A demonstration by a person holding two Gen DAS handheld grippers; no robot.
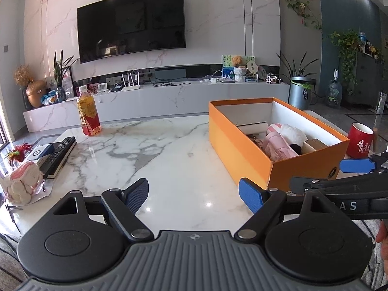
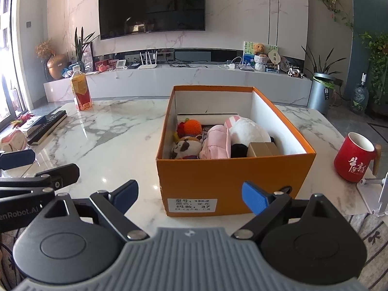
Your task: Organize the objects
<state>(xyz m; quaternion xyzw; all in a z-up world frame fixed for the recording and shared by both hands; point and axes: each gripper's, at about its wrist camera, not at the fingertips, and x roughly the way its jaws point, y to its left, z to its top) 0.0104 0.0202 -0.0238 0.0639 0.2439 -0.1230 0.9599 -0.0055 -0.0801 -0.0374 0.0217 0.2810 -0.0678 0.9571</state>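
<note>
An open orange shoebox [image 2: 232, 177] stands on the marble table [image 2: 116, 140], holding several plush toys, a pink cloth and a small gold box [image 2: 263, 149]. My right gripper [image 2: 191, 196] hovers open just before the box's near end, nothing between its fingers. In the left wrist view the box [image 1: 245, 145] lies ahead to the right. My left gripper [image 1: 194, 195] is open over bare marble, empty. A yellow-and-red drink bottle [image 1: 88, 111] stands upright at the far left. A pink-and-white knitted toy [image 1: 20, 181] lies near the left edge.
A black remote [image 1: 59, 155] lies on a box and book by the left edge, with a red feathered item [image 1: 17, 151] beside it. A red mug [image 2: 355, 156] stands right of the shoebox. A white metal stand [image 2: 378, 194] sits at the near right corner.
</note>
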